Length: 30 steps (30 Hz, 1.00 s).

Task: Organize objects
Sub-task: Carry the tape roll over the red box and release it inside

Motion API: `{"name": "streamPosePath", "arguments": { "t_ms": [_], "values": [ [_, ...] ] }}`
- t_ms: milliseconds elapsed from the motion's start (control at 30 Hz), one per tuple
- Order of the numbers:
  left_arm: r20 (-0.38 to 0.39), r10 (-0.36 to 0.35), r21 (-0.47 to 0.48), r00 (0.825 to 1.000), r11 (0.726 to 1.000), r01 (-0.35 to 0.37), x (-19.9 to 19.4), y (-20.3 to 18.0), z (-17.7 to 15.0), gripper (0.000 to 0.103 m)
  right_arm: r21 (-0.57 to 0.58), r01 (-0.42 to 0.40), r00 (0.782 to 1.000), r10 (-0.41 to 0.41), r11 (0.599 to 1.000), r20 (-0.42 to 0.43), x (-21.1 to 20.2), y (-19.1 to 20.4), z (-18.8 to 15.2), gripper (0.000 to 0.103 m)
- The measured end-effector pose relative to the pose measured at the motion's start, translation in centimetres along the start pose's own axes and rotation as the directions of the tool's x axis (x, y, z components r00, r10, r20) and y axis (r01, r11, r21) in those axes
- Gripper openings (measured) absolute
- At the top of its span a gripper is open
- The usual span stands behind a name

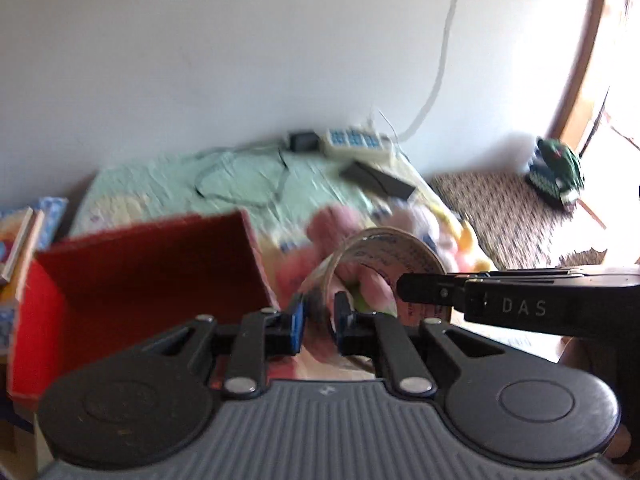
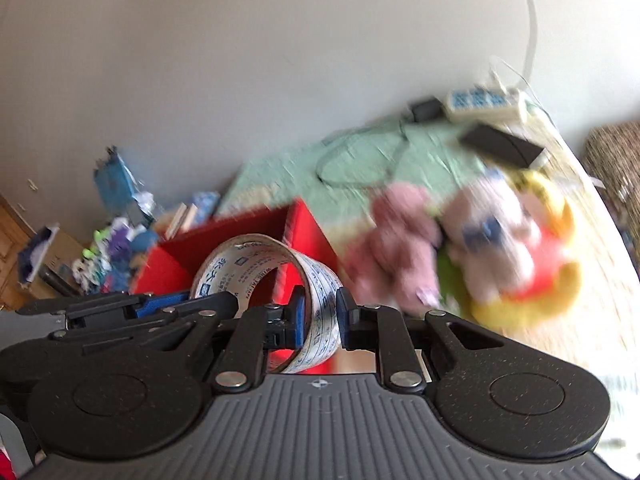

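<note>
"DAS" is readable on the right tongs (image 1: pixel 404 288); both they and the left tongs (image 1: pixel 319 314) pinch a blue-printed tape roll (image 2: pixel 320 300), its print blurred. A red box (image 1: pixel 152 264) sits left, and what look like plush toys (image 2: pixel 460 248) lie beyond.

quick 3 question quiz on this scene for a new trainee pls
1. True or false: both grippers are closed on the tape roll.
2. Which side of the pink plush toy does the red box sit on in the left wrist view? A) left B) right C) behind it
3. Fill in: the power strip lies near the ____ at the far edge of the table.

Key
1. True: the left gripper and the right gripper each pinch the roll's band.
2. A
3. wall
</note>
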<state>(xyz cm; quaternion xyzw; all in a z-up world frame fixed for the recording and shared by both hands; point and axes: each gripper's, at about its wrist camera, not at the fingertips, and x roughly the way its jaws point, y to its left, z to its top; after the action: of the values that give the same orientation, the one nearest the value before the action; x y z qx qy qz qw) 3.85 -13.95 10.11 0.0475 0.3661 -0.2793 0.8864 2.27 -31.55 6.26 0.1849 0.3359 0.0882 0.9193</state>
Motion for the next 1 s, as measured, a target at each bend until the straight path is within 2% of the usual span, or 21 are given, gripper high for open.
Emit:
{"name": "streamPosePath", "arguments": {
  "t_ms": [133, 200, 300, 433, 533, 667, 767, 867, 1000],
  "values": [
    [0.040, 0.049, -0.016, 0.998, 0.999, -0.048, -1.1, 3.5, 1.3, 0.007, -0.083, -0.015, 1.000, 0.015, 0.996, -0.002, 2.6, 3.0, 2.2, 0.018],
    [0.040, 0.065, -0.038, 0.997, 0.997, -0.063, -1.5, 5.7, 1.9, 0.007, -0.123, -0.010, 0.999, 0.006, 0.992, -0.032, 4.6, 4.5, 2.7, 0.017],
    [0.010, 0.075, -0.080, 0.997, 0.994, -0.074, -0.4, 9.3, 2.2, 0.007, -0.152, -0.003, 0.995, -0.012, 0.988, -0.098, 8.3, 6.0, 3.3, 0.016],
    [-0.081, 0.064, -0.125, 0.995, 0.989, -0.074, 3.6, 13.8, 1.7, 0.006, -0.198, 0.029, 0.977, -0.070, 0.980, -0.202, 13.3, 7.4, 2.9, 0.015],
    [-0.149, 0.039, -0.146, 0.988, 0.987, -0.061, 6.4, 16.0, 0.7, 0.006, -0.240, 0.068, 0.953, -0.134, 0.968, -0.273, 16.7, 7.9, 2.3, 0.013],
    [-0.218, 0.026, -0.124, 0.976, 0.991, -0.054, 9.3, 17.6, -0.4, 0.006, -0.298, 0.109, 0.914, -0.213, 0.948, -0.344, 19.8, 8.5, 1.1, 0.012],
    [-0.272, -0.003, -0.124, 0.962, 0.992, -0.032, 11.1, 18.5, -1.1, 0.007, -0.353, 0.140, 0.873, -0.283, 0.925, -0.398, 21.9, 9.1, 0.5, 0.009],
    [-0.305, -0.046, -0.140, 0.951, 0.990, 0.003, 12.2, 19.1, -1.6, 0.007, -0.437, 0.171, 0.851, -0.357, 0.883, -0.386, 23.0, 10.3, 0.4, 0.010],
    [-0.317, -0.048, -0.121, 0.947, 0.993, 0.010, 12.8, 19.1, -1.7, 0.007, -0.503, 0.194, 0.813, -0.424, 0.842, -0.398, 24.4, 11.0, 0.0, 0.008]
  ]
}}
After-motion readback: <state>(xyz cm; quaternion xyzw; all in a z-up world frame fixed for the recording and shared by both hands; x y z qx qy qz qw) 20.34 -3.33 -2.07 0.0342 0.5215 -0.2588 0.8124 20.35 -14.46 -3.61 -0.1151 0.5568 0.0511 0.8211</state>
